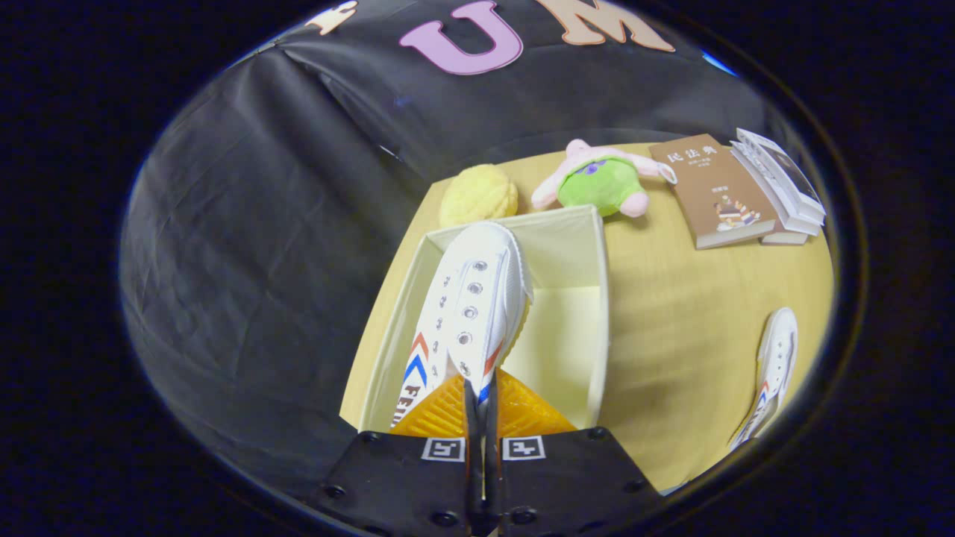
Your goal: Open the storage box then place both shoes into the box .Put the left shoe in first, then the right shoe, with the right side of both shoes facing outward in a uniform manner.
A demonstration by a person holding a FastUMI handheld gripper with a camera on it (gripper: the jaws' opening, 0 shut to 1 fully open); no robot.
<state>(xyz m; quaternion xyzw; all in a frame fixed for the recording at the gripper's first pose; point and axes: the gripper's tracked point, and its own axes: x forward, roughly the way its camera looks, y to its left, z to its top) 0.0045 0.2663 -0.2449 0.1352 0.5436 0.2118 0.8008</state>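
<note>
My gripper [481, 406] is shut on a white sneaker [470, 298], pinching its collar edge between the fingers. The shoe has metal eyelets and red and blue chevrons on its side. It hangs toe-forward over the open cream storage box [597, 298], toward the box's left wall. I cannot tell whether it touches the box floor. The second white sneaker [772, 369] lies on the wooden table [694, 335] to the right of the box, well off to the side of my fingers.
Beyond the box sit a yellow round plush [477, 195] and a green and pink plush toy [600, 183]. A brown book [712, 190] and a stack of white books [780, 186] lie at the table's far right. The black cloth wall hangs behind and left.
</note>
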